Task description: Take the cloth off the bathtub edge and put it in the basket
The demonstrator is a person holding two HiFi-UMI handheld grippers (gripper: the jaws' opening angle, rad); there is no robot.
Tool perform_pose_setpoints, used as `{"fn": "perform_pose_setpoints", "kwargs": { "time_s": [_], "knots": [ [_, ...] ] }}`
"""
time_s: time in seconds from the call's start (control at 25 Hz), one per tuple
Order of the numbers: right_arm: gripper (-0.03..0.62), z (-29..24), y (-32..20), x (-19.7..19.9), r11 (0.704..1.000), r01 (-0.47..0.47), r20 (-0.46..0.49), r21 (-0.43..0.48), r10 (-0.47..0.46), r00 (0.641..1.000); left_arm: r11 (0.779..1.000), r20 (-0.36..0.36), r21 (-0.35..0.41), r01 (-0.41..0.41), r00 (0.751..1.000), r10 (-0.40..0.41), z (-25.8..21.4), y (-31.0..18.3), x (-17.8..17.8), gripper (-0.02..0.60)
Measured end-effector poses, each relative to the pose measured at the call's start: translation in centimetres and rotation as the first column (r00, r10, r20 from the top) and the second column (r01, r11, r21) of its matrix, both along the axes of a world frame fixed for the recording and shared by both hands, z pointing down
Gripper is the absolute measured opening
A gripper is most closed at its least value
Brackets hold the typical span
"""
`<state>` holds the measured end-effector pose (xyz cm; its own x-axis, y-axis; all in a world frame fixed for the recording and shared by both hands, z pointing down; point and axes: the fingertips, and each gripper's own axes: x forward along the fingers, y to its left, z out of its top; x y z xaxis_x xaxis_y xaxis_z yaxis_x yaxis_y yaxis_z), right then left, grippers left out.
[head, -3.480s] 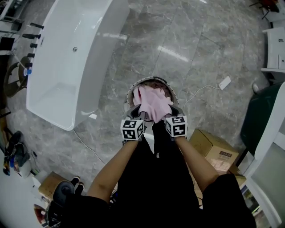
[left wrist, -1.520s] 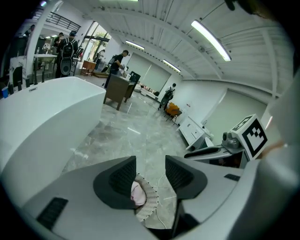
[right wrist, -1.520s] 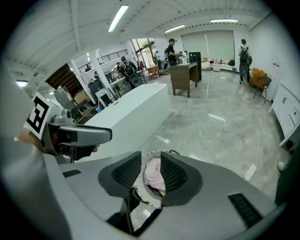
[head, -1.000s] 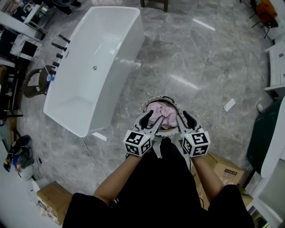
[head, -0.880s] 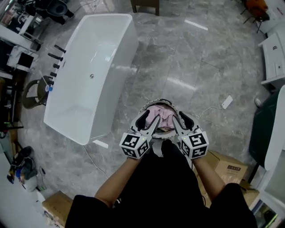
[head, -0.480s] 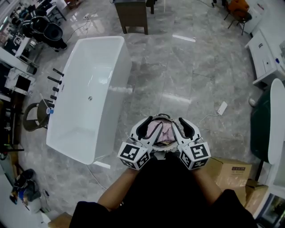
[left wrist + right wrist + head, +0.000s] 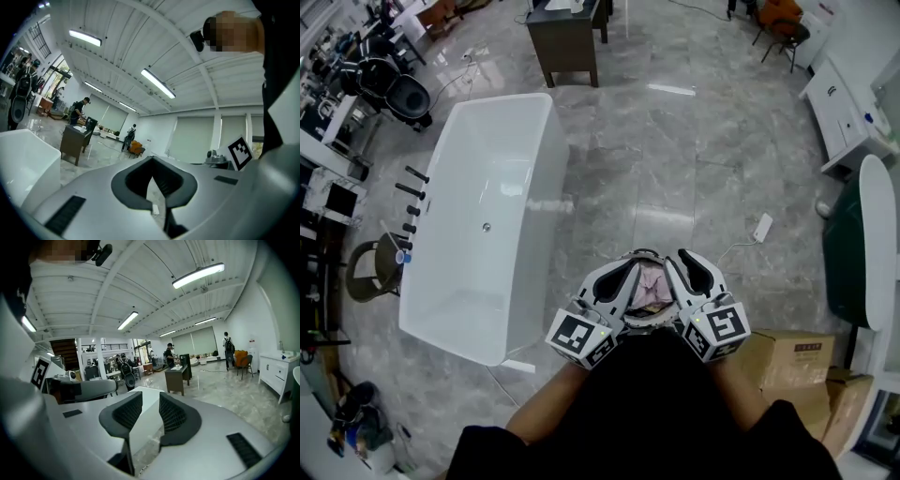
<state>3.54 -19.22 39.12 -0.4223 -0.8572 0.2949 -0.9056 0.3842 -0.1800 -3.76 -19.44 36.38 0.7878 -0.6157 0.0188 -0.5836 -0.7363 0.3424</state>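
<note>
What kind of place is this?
Likely a large open workspace or showroom, not a home bathroom: a freestanding bathtub stands on a marble-like floor near a dark desk, cardboard boxes and ceiling strip lights.

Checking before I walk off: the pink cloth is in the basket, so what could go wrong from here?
1. The pink cloth seems bunched high in the basket; a fold might slip over its rim.
2. The power strip and its cable lie on the floor beside the basket, and cardboard boxes stand close on the right: both could trip a step.

no legible text, cardboard box point(image 7: 788, 359) label blurred
</note>
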Motion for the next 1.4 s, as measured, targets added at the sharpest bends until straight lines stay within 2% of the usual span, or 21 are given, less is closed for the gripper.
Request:
{"fn": "perform_pose_setpoints", "kwargs": {
  "time_s": [0.12,0.24,0.4,0.52,0.72,1.0,1.2,1.4],
  "knots": [
    [0.086,-0.7,0.0,-0.7,0.999,-0.031,-0.009,0.038,0.031,0.999,0.999,0.061,0.037,-0.011,0.998,0.009,0.2,-0.4,-0.3,0.013],
    [0.050,-1.5,-0.2,-0.6,0.996,-0.060,-0.022,0.066,0.062,0.998,1.000,0.101,0.001,0.009,0.995,-0.009,0.6,-1.2,-0.6,0.014],
    [0.032,-2.2,-0.3,-0.1,0.988,-0.118,-0.048,0.095,0.123,0.991,0.999,0.097,-0.001,-0.032,0.995,0.032,0.9,-1.4,0.0,0.014],
    [0.031,-1.9,-0.2,-0.5,0.987,-0.129,-0.063,0.094,0.135,0.989,0.999,0.080,0.013,-0.049,0.996,0.047,0.8,-1.6,0.6,0.014],
    [0.031,-2.2,0.2,-0.5,0.987,-0.133,-0.010,0.092,0.135,0.991,0.998,0.092,0.010,-0.057,0.994,0.056,0.6,-2.0,1.6,0.014],
    [0.031,-2.4,-0.4,0.4,0.979,-0.164,-0.069,0.122,0.174,0.982,0.998,0.134,-0.006,-0.069,0.989,0.069,1.4,-2.0,2.2,0.014],
    [0.031,-1.3,-0.3,0.7,0.983,-0.161,-0.074,0.087,0.168,0.983,0.998,0.139,-0.012,-0.064,0.988,0.065,1.7,-2.0,2.5,0.014],
    [0.031,-1.4,-0.6,1.9,0.982,-0.171,-0.067,0.080,0.177,0.982,0.998,0.100,-0.006,-0.066,0.993,0.066,1.1,-2.3,3.6,0.014]
  ]
}}
